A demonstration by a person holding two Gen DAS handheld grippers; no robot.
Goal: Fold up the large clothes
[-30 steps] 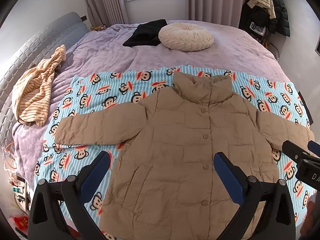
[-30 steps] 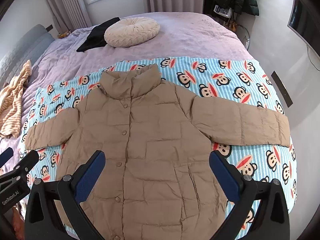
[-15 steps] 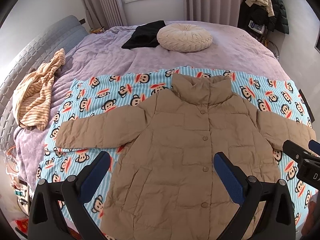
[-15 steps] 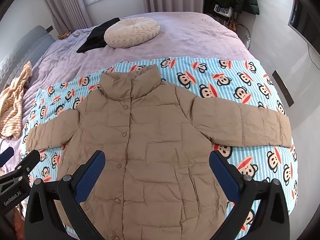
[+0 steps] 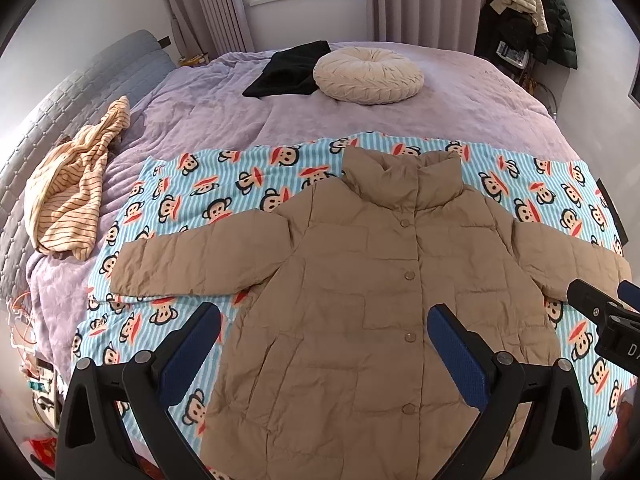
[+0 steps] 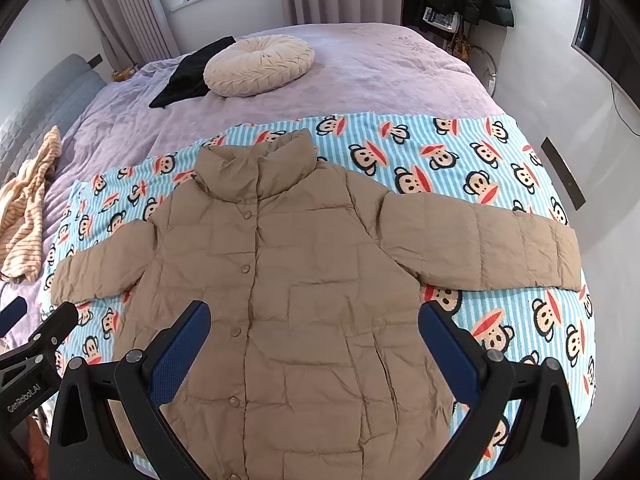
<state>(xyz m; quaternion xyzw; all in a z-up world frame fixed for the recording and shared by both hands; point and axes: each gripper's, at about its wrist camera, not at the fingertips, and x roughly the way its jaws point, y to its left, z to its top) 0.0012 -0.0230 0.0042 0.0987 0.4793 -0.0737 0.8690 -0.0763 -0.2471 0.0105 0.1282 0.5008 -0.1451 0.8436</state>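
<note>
A tan puffer jacket (image 5: 360,288) lies flat, buttoned and face up, on a blue monkey-print sheet (image 5: 192,200), sleeves spread out to both sides; it also shows in the right wrist view (image 6: 288,280). My left gripper (image 5: 324,344) is open and empty, held above the jacket's lower front. My right gripper (image 6: 314,340) is open and empty, also above the lower front. The right gripper shows at the right edge of the left wrist view (image 5: 604,312); the left gripper shows at the left edge of the right wrist view (image 6: 36,332).
The sheet lies on a purple bed (image 5: 224,112). A round cream cushion (image 5: 368,76) and a black garment (image 5: 288,70) lie at the far side. A striped beige garment (image 5: 72,184) lies by the grey headboard at left. Coats (image 5: 528,12) hang at the back right.
Both grippers have drawn slightly back and up from the jacket, so it appears a little lower and farther. Both stay open. The jacket has not moved.
</note>
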